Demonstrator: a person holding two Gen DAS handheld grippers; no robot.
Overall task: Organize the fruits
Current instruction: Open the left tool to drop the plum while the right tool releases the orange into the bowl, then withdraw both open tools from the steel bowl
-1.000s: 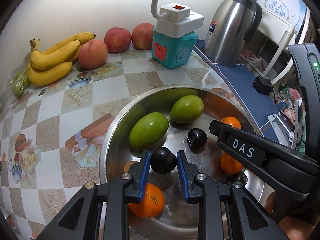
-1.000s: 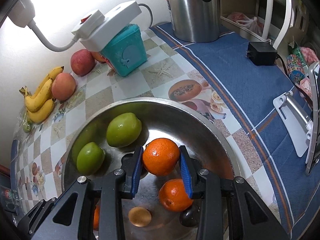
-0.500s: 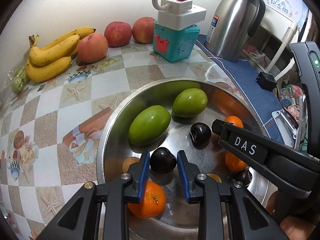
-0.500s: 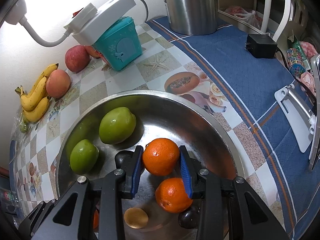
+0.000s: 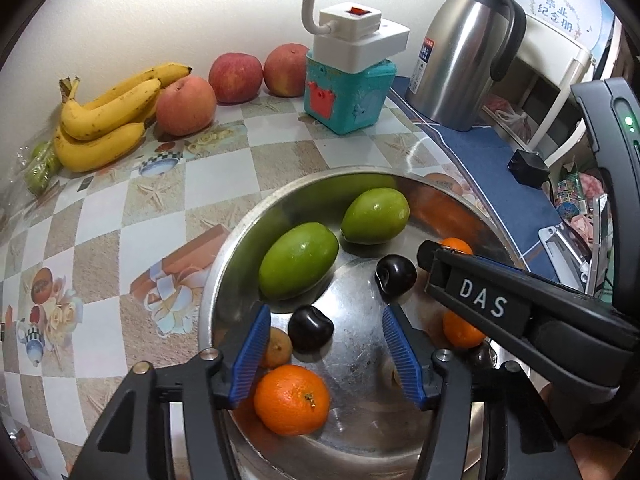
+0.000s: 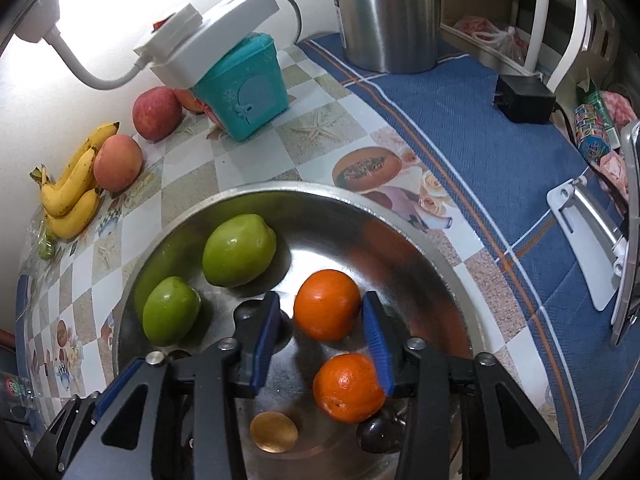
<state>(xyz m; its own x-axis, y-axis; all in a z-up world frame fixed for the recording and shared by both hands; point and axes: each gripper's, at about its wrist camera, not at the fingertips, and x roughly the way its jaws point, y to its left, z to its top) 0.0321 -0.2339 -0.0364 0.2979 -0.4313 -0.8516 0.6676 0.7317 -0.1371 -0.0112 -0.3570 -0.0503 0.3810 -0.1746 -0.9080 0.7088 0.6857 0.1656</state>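
A steel bowl holds two green fruits, dark plums, oranges and a small brown fruit. My left gripper is open above the bowl; a dark plum lies in the bowl between its blue pads, apart from them. My right gripper is open over the same bowl; an orange sits between its pads with gaps on both sides. A second orange lies under the right pad. The right gripper's body crosses the left wrist view.
Bananas, a peach and two red apples lie along the wall at the back left. A teal box with a white power strip on top and a steel thermos stand behind the bowl. A blue cloth covers the right side.
Both grippers have opened: the left let go of the dark plum, the right let go of the orange. Both fruits now rest in the bowl.
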